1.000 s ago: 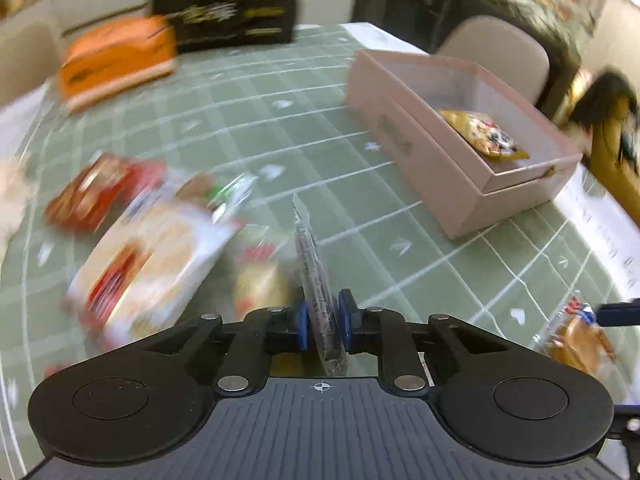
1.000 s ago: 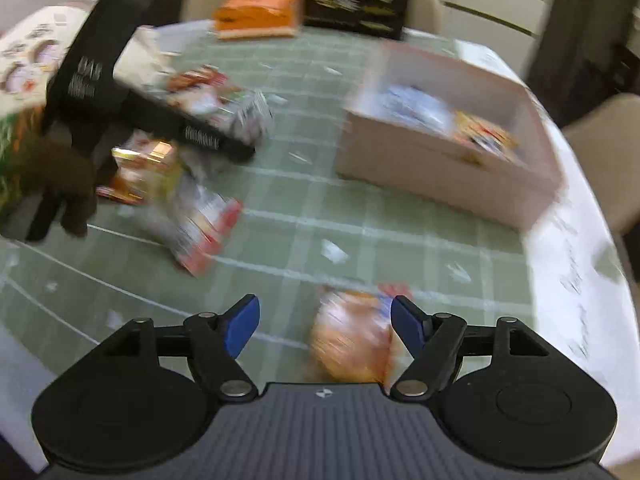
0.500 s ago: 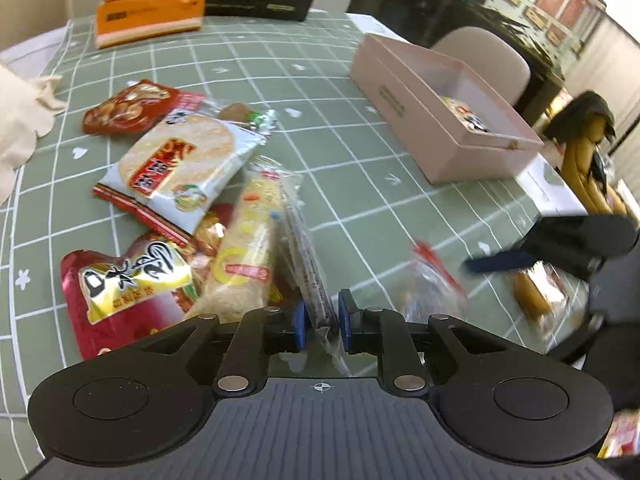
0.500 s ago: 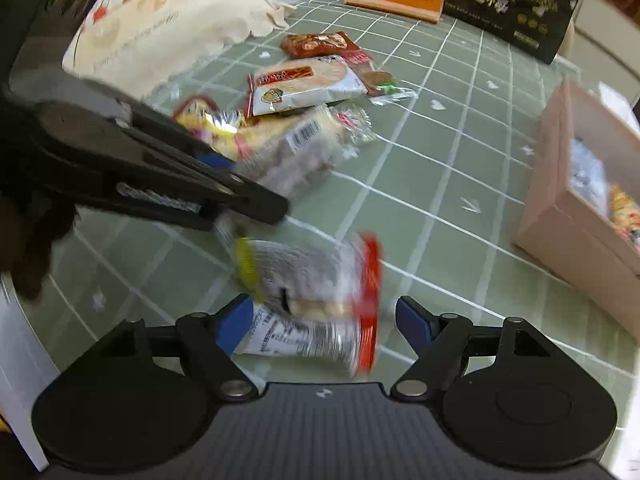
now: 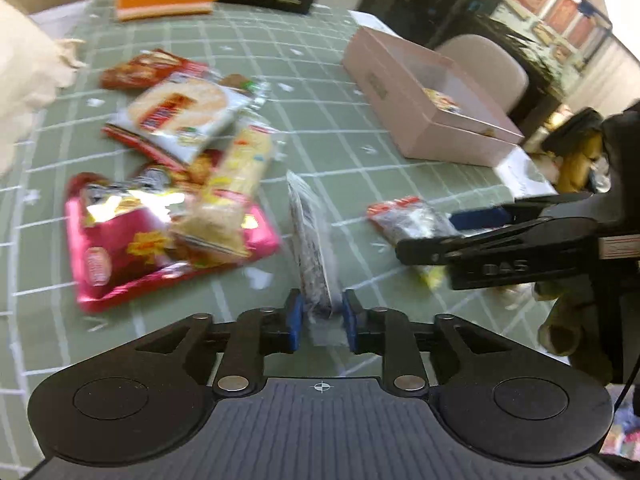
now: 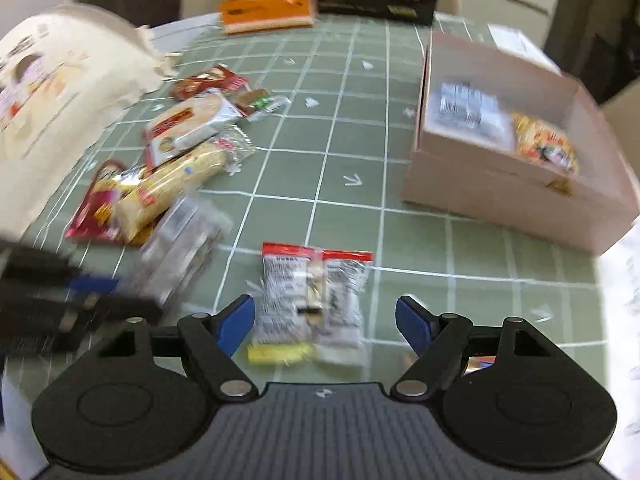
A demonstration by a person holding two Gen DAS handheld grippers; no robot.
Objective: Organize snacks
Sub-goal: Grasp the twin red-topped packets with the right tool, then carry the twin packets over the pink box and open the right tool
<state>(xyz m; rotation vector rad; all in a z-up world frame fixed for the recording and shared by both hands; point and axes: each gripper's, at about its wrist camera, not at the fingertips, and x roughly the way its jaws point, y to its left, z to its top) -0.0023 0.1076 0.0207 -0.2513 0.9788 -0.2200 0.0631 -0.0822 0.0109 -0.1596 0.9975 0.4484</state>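
**Two clear packets, one at each gripper**

Standing edge-on between the blue pads of the left gripper (image 5: 320,312): a clear plastic snack packet with dark print (image 5: 314,240), upright, its lower tail poking down past the pads; jaws narrow and just now easing apart, yet both pads against the packet's faces as far as the blur allows; packet lifted clear of the green tablecloth with a white grid (image 6: 360,140).

Just beside it, towards the left of the left wrist view: a loose heap of snacks, with a shiny pink foil bag (image 5: 120,248) at the bottom, a long pale yellow snack bar in clear wrap (image 5: 240,168) lying across it, and a round rice-cracker packet in white and red (image 5: 180,112) further back.

Poised above the cloth, the right gripper (image 6: 324,320), jaws wide after opening a little more, gripping nothing; flat on the cloth between its two fingers, a clear plastic twin packet with a red top strip and a yellow bottom edge (image 6: 316,296), near neither pad closely enough to touch.

Well apart, at the far right of the table: a pale pink rectangular cardboard box (image 6: 500,200), open-topped, holding a silver-white packet (image 6: 468,108) and, beside that, a yellow-orange packet (image 6: 544,144).
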